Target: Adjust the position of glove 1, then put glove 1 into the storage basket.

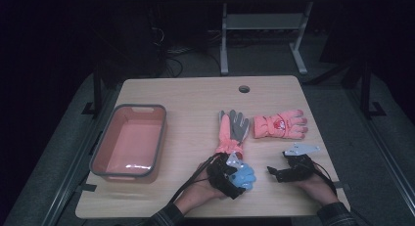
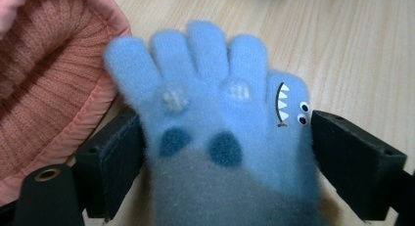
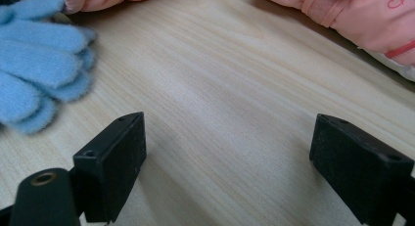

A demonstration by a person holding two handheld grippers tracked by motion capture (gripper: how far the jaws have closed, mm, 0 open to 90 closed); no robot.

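A fuzzy blue glove (image 1: 243, 176) with a little shark face on its thumb lies near the table's front edge. In the left gripper view the blue glove (image 2: 215, 113) sits between the wide jaws of my left gripper (image 2: 227, 152), and the pads do not squeeze it. My left gripper (image 1: 237, 180) rests at the glove's wrist end. My right gripper (image 1: 275, 173) stands open to the right of it with nothing between its fingers, low over bare wood (image 3: 227, 152). The blue glove (image 3: 39, 64) shows at the left of the right gripper view.
A pink and grey glove (image 1: 232, 130) lies just behind the blue one, its ribbed cuff (image 2: 44, 79) beside my left jaw. A pink padded glove (image 1: 279, 124) lies at the right. A pink tub (image 1: 98, 152) stands at the left. A cable hole (image 1: 243, 88) is at the back.
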